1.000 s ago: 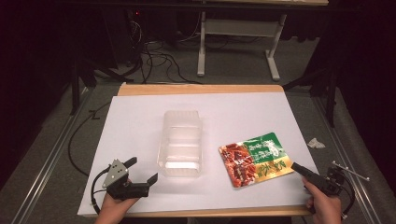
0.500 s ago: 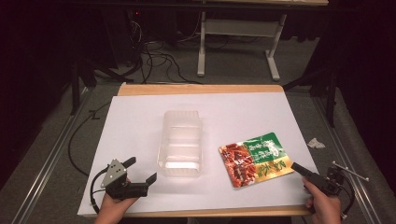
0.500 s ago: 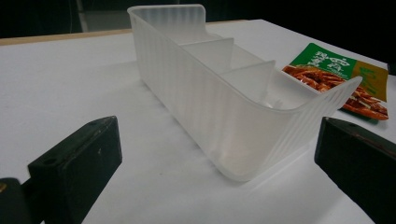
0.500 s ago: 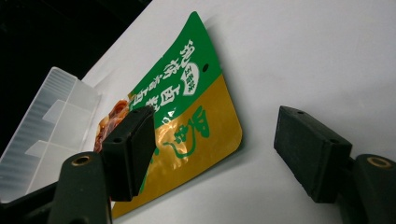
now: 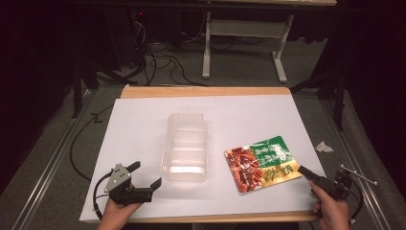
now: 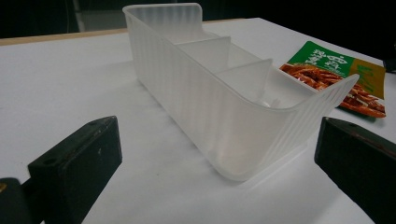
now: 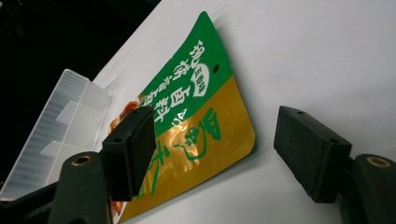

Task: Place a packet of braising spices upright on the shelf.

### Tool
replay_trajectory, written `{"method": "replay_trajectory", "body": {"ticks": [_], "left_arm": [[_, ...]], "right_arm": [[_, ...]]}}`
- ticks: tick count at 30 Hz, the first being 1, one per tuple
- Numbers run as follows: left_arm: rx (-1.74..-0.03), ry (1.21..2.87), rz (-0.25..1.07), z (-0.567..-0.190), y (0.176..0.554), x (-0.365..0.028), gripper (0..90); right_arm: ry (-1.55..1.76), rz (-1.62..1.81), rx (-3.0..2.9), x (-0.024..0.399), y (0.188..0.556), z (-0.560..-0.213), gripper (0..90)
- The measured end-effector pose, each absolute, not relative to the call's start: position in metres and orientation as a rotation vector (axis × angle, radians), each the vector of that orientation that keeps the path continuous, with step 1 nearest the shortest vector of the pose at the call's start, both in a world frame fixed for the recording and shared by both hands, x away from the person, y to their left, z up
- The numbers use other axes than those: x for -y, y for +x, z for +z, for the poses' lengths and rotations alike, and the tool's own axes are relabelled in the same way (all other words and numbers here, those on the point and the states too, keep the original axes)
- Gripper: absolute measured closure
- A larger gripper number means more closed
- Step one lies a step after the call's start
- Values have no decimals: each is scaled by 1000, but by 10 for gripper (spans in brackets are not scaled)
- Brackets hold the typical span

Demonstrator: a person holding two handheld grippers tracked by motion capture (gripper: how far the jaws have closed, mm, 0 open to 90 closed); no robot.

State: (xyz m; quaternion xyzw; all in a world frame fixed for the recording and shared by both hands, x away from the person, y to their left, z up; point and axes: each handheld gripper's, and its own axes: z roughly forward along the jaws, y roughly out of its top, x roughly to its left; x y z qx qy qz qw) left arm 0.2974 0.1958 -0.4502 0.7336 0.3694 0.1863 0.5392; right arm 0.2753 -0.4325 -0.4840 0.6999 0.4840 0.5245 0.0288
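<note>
Work in hand: a flat snack pouch [image 5: 262, 163], printed green, gold and red, is judged to be destined for the clear ribbed plastic tray with three compartments [image 5: 186, 146].

Location of pouch: lying flat on the white table sheet [image 5: 143, 124], just beside the tray's right side and apart from it; nothing is lifted.

Location of tray: standing upright at the middle of the sheet, its compartments seen empty in the left gripper view [image 6: 219, 84].

Right gripper [image 5: 306, 171]: held at the pouch's near right corner. In the right gripper view [image 7: 215, 149] the jaws are seen spread apart, one above the gold corner of the pouch [image 7: 201, 126], the other over bare sheet. No clamping is observed.

Left gripper [image 5: 143, 178]: resting low near the tray's near left corner, jaws wide apart, holding nothing.

Change noted: against the views of a second and half a second ago, no shift of pouch, tray or either gripper is recorded.

Meaning for the task: the pick-up is judged not yet begun; the approach is complete, and closure on the pouch corner remains outstanding.

Risk: the thin, flat pouch edge may slip unless a jaw is worked under it.
</note>
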Motion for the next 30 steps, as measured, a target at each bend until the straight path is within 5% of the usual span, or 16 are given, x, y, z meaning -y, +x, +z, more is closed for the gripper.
{"method": "replay_trajectory", "body": {"ticks": [30], "left_arm": [[-838, 1757, 449, -447, 294, -193, 14]], "right_arm": [[2193, 1672, -1537, 414, 292, -485, 324]]}}
